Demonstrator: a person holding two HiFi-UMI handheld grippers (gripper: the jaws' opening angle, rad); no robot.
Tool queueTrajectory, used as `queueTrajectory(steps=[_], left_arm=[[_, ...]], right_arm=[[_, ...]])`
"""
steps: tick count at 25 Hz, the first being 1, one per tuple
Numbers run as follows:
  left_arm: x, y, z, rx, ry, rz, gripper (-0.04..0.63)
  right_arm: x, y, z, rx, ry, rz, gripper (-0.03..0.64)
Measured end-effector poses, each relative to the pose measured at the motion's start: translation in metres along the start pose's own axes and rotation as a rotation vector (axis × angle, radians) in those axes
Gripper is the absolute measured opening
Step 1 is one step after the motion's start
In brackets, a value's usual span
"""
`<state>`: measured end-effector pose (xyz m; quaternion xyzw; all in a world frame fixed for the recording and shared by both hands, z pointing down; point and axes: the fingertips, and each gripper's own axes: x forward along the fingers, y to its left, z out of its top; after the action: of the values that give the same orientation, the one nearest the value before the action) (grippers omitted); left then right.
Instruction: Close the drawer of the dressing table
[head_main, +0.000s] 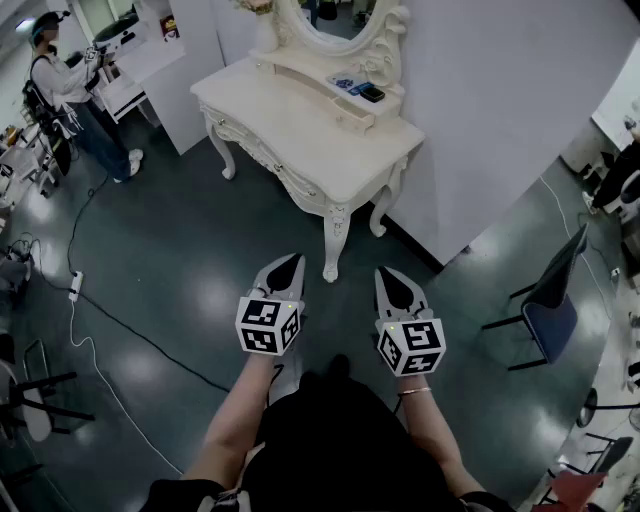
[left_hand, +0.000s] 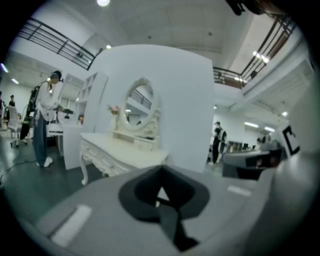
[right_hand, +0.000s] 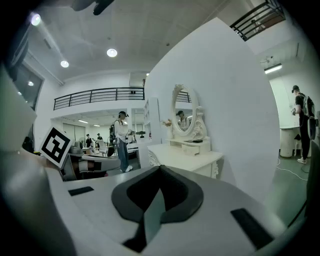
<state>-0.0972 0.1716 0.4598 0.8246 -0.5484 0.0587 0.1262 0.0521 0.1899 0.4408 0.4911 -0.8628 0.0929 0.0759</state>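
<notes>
Head view first: I'm looking steeply down at both tools over a dark glossy floor. The left gripper (head_main: 288, 264) and right gripper (head_main: 391, 277) hang side by side, tips pointing at the cream dressing table (head_main: 310, 128), which is well ahead and untouched. On its raised shelf under the oval mirror (head_main: 330, 20), a small drawer (head_main: 353, 117) sticks out, open. A person (head_main: 62, 82) stands far left, and a blue chair (head_main: 553, 300) sits to the right.

Left gripper view: the jaws are pressed together with nothing between them. Beyond them, the dressing table (left_hand: 125, 150) stands against a white partition wall (left_hand: 185, 100). From this angle I can't pick out the drawer.

Right gripper view: the jaws are closed too, and empty. This side shows the protruding drawer (right_hand: 193, 148) clearly on the shelf, plus a second person (right_hand: 303, 122) at far right, unseen from above.
</notes>
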Motion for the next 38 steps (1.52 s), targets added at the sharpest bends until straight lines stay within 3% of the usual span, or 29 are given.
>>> queueTrajectory(steps=[21, 38], left_arm=[[0.057, -0.011, 0.016, 0.037, -0.005, 0.036, 0.012], [0.099, -0.009, 0.034, 0.060, -0.003, 0.025, 0.100]], right_arm=[[0.025, -0.048, 0.012, 0.028, -0.034, 0.049, 0.005], [0.041, -0.073, 0.011, 0.054, -0.029, 0.061, 0.005]])
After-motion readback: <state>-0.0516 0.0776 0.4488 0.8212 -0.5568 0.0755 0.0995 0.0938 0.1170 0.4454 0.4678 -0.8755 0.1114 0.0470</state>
